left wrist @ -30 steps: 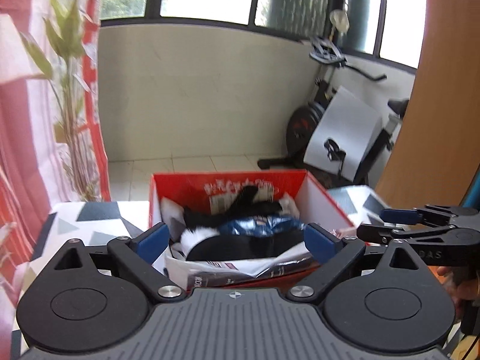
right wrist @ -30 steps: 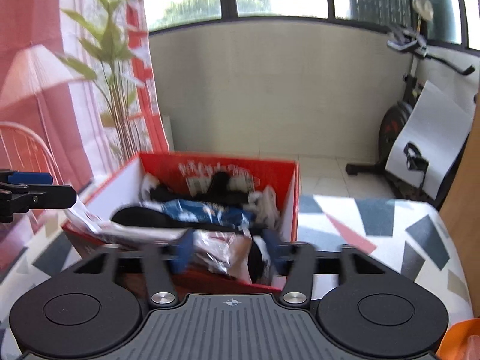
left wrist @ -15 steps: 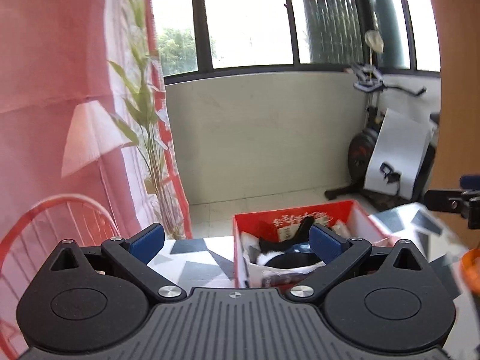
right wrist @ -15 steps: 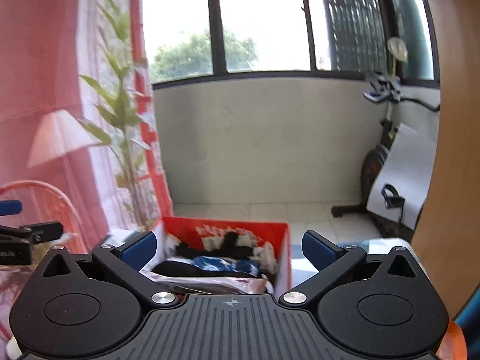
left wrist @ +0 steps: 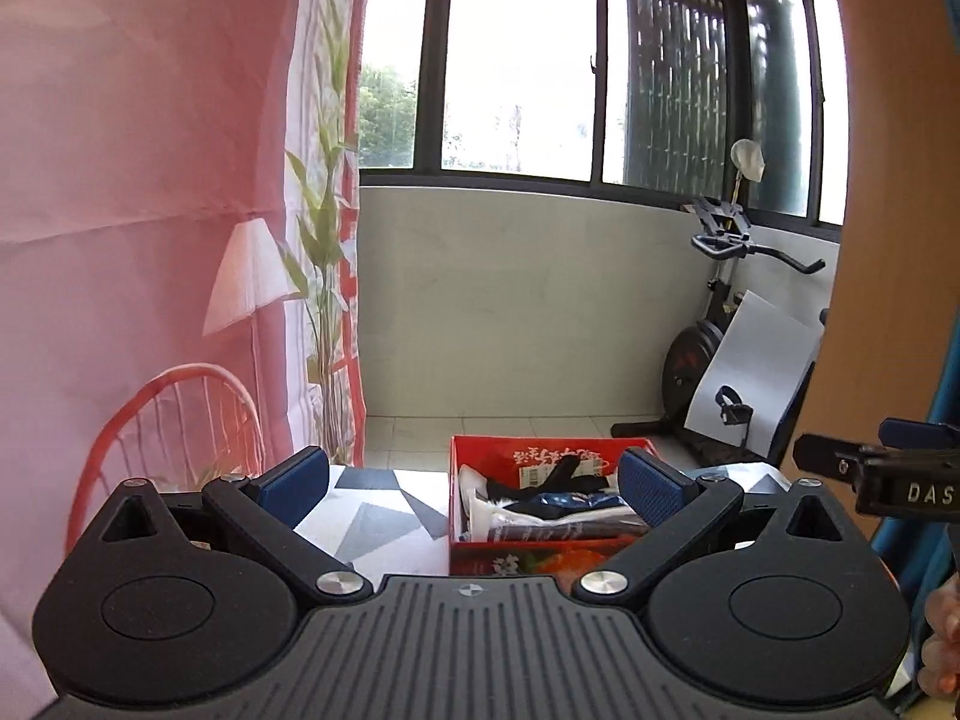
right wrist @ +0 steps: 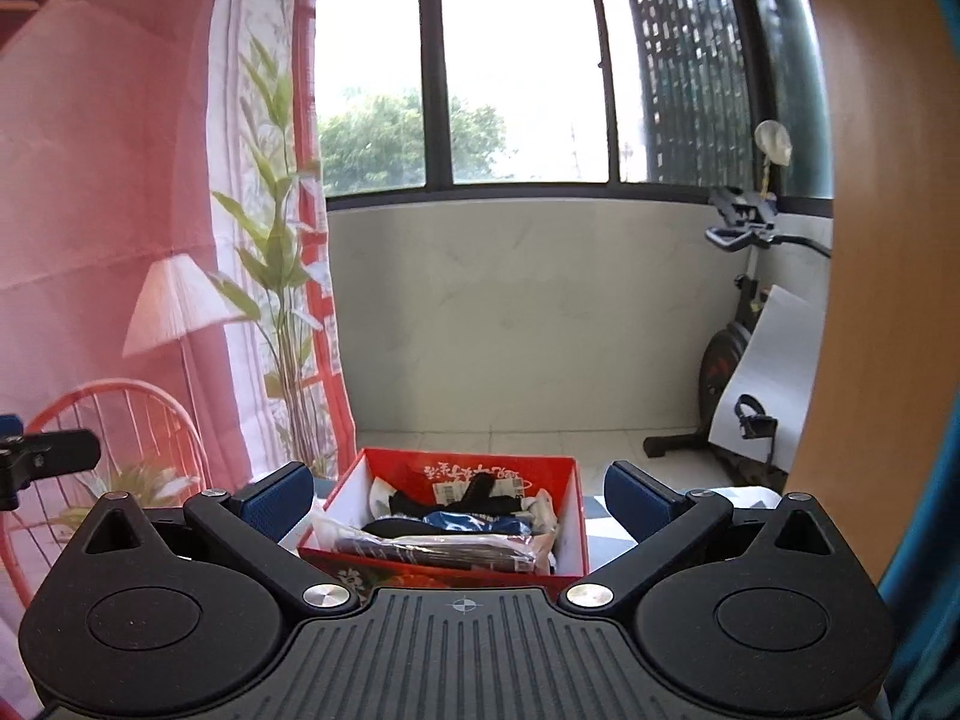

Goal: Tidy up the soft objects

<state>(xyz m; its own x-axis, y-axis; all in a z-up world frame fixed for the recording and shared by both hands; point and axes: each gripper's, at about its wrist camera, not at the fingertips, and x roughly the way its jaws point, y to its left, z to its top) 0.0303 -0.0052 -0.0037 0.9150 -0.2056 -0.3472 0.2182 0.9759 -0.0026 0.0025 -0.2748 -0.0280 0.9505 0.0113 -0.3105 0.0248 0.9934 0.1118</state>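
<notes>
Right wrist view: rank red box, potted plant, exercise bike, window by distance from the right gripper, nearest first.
From the right gripper:
1. Red box, on the table straight ahead, seen between the open fingers.
2. Potted plant, left, by the pink curtain.
3. Exercise bike, right, in the far corner. Its order against the plant is a judgement.
4. Window, above the back wall, farthest.

Geometric-patterned tabletop (left wrist: 384, 516), red box (left wrist: 480, 561) resting directly on it
</notes>
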